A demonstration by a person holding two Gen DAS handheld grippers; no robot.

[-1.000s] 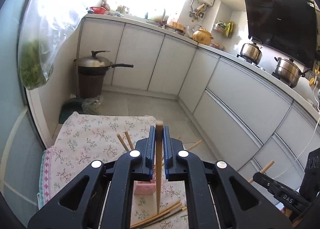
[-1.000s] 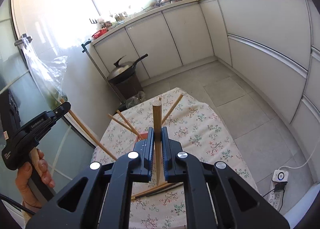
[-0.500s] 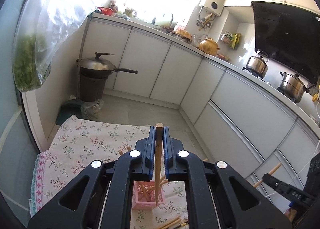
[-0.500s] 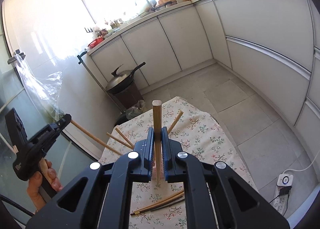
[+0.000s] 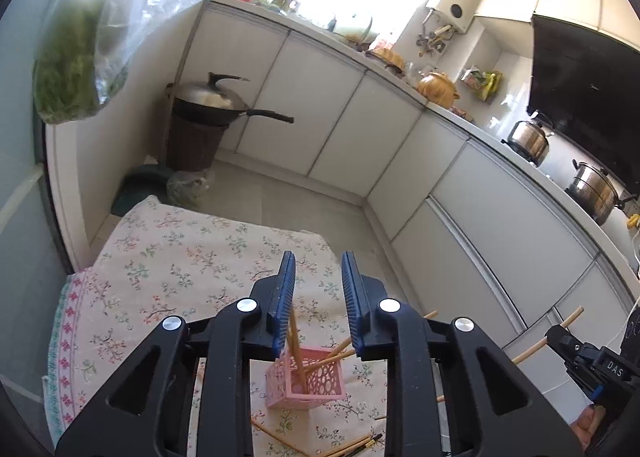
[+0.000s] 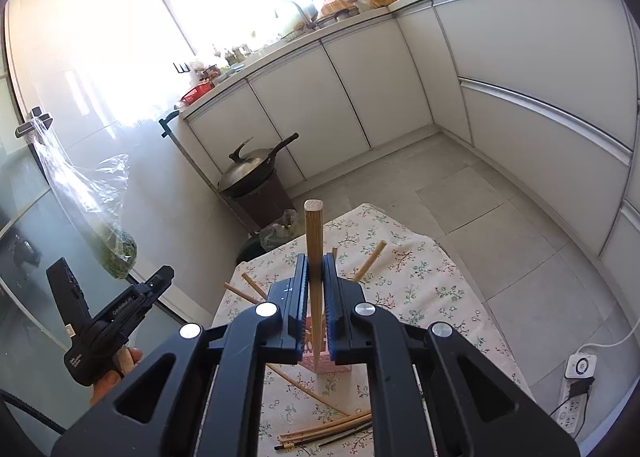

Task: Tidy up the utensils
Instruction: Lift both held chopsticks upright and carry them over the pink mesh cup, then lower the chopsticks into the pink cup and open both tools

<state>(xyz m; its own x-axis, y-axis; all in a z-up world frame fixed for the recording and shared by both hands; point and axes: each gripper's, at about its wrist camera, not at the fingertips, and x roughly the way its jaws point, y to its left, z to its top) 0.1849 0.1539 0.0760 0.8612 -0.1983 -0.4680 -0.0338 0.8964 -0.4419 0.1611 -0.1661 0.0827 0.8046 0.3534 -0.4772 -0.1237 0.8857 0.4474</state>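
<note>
Your bench (image 5: 168, 257) with its flowered cloth spreads out below both pairs of tongs. A pink basket (image 5: 306, 377) stands on it just under your left tongs (image 5: 318, 269), and behind and below your right tongs (image 6: 316, 269) in that view. Your left tongs have just been opening: their blue pads stand apart with nothing pressed between them, and a chopstick (image 5: 296, 345) now leans in the basket right below them, beside others sticking out at angles. Your right tongs are clamped tight on 1 upright chopstick (image 6: 314, 233), its round end poking up above the pads. Nearer you than the basket, a loose bundle of chopsticks (image 6: 328, 431) lies flat on the cloth.
</note>
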